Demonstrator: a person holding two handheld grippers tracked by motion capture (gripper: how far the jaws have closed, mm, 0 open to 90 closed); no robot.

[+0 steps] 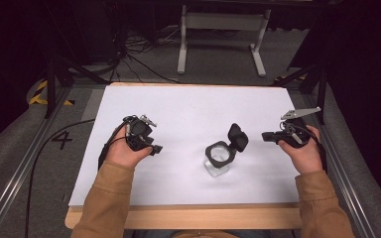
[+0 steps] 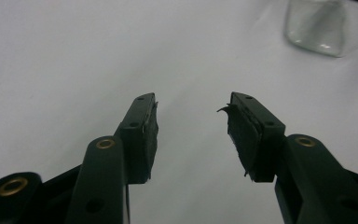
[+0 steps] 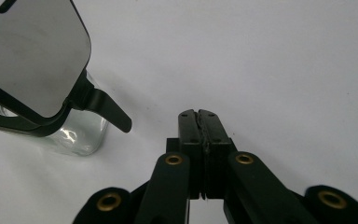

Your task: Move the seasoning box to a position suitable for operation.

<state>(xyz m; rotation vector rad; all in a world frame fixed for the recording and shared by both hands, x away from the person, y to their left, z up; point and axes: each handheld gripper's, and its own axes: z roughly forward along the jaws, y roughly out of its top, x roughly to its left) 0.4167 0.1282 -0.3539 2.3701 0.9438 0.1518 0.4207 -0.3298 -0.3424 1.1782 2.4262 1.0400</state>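
The left gripper (image 1: 155, 148) sits in the person's left hand (image 1: 125, 148) over the left part of the white table top (image 1: 188, 106), its tips turned toward the middle. In the left gripper view its jaws stand well apart with bare white surface between them, nothing held; the torn black pads (image 2: 242, 135) on their inner faces show frayed edges.

Near the middle, slightly toward the right, a small clear glass jar (image 1: 217, 163) stands upright on the white surface. It has a black rim, and its black hinged lid (image 1: 238, 137) is flipped open, standing up on the jar's right side. In the left gripper view the jar (image 2: 315, 27) shows at the upper right, well apart from the tips.

On the right, the right gripper (image 1: 265, 135) is held by the right hand (image 1: 302, 148), pointing left toward the jar, close to the lid but apart from it. In the right gripper view its jaws are pressed together (image 3: 203, 122), clenched on nothing, with the open lid (image 3: 30, 56) and jar (image 3: 77, 135) at upper left.
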